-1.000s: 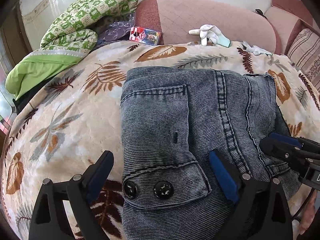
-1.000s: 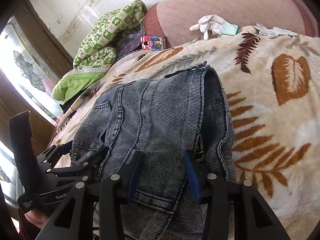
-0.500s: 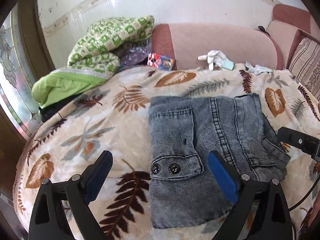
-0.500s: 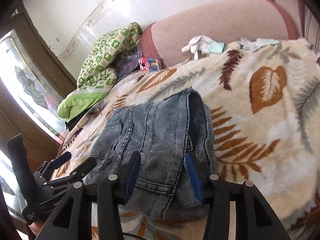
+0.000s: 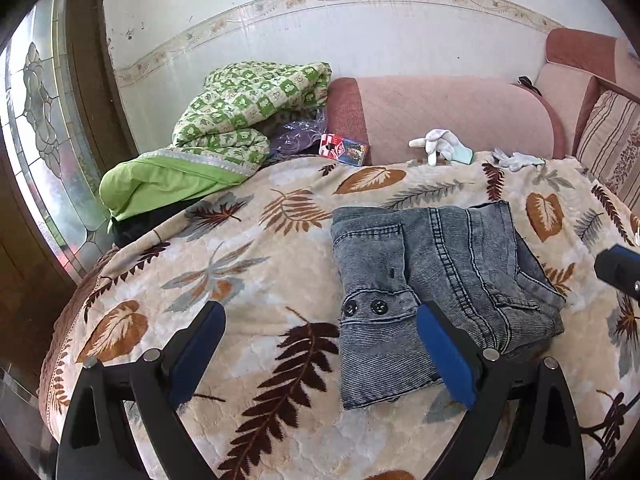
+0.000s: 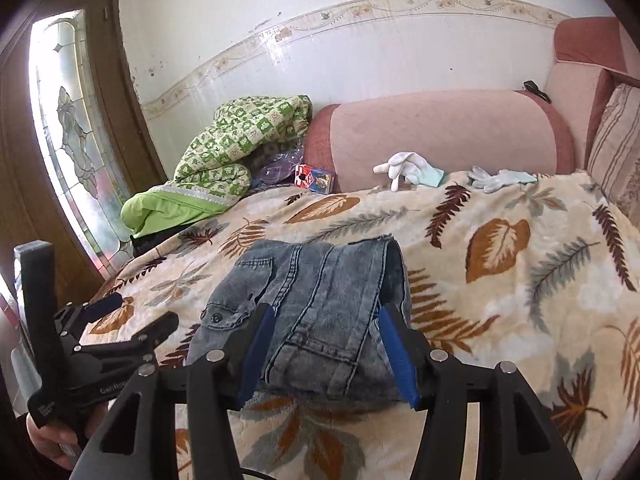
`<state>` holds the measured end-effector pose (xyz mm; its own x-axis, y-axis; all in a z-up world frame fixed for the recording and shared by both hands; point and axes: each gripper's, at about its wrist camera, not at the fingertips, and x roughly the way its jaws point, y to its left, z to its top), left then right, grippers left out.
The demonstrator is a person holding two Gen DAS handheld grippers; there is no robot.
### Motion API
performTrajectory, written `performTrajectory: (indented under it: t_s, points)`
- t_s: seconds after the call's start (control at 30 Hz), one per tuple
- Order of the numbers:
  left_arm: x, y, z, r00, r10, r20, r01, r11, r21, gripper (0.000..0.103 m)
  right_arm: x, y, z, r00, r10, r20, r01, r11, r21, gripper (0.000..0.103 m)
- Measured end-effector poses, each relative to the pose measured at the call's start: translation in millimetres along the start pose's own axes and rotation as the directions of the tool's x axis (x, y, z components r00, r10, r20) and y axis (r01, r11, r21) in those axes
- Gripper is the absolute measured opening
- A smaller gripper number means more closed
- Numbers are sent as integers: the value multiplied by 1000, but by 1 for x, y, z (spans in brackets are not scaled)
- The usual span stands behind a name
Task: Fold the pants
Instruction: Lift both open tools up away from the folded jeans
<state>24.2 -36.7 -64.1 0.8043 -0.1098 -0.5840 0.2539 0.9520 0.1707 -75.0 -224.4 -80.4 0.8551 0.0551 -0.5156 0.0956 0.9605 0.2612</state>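
Partial white lettering "GenRob" on the black left tongs (image 6: 124, 322); nothing else legible.

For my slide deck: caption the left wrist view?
Folded jeans lying on leaf-print blanket, open left gripper above.

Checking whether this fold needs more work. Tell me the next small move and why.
Probably keep both tools clear and leave the pants alone. They lie in a compact folded bundle on the blanket. The left tool is open and empty. The right tool has just been opening, with no denim pinched between its pads.
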Motion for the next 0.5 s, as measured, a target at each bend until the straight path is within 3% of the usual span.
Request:
performTrajectory:
  t_s: [0.23,0.5]
  points:
    - [-18,12,1,998,8,64,-6,1000,-30,99,-15,5,-25,1000,-16,0,16,1000,15,60]
    - [-38,23,1,991,-1,131,8,999,-50,100,-34,21,-25,997,-5,75,4,1000,15,61]
